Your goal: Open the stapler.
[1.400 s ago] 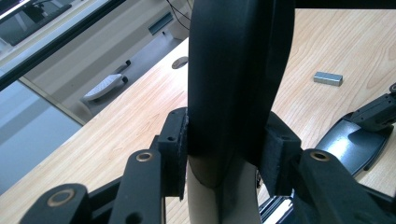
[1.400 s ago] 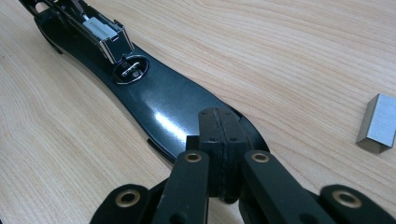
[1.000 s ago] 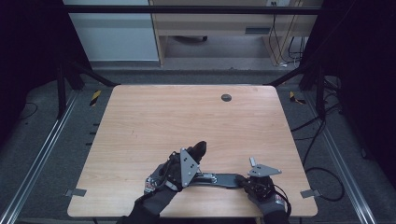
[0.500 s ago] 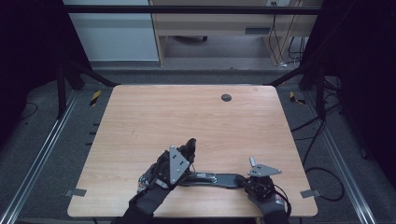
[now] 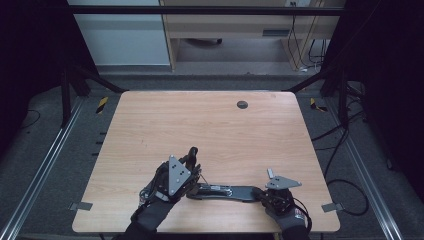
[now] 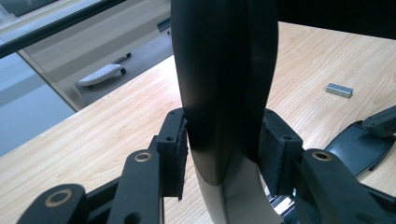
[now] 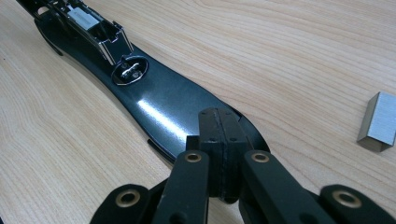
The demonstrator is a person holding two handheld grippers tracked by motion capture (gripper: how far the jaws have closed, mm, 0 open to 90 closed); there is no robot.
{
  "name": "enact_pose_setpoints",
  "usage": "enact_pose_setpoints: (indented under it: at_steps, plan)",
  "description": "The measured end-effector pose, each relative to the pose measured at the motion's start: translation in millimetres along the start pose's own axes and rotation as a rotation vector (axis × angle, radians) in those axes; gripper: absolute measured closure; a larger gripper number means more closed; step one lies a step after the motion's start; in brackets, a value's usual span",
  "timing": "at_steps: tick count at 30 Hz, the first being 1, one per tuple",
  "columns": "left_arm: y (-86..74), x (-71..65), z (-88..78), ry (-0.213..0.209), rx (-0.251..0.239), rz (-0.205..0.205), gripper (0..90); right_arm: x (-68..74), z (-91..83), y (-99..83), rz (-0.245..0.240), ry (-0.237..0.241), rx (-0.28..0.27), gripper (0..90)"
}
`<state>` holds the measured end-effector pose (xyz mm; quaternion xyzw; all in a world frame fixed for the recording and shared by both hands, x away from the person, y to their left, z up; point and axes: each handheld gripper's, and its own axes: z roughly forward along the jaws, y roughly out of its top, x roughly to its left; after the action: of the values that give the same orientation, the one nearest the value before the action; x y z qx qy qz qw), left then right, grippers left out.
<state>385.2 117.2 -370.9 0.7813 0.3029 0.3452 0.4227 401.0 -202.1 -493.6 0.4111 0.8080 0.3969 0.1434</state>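
on the wooden table [image 5: 150, 130], near its front edge, a long black stapler [image 5: 225, 191] is seen from the high view lying flat between the two hands, its far end under the left gripper [image 5: 192, 156]. the left gripper view adds what is lost from above: the stapler's raised black top arm [image 6: 224, 70] is pinched between the pads [image 6: 180, 154]. in the right gripper view the right gripper [image 7: 219, 126] is pressed together, resting on the glossy base, with a small metal staple block [image 7: 379, 122] lying apart beside it
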Motion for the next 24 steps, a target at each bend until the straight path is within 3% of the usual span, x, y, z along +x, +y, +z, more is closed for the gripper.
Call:
enact_pose_setpoints:
  at_steps: [24]
  plan:
    - [-9.3,11.1,-6.5,0.004,-0.014,-0.049,56.2,-0.9,0.6,-0.2,-0.008,-0.004,-0.002,90.0]
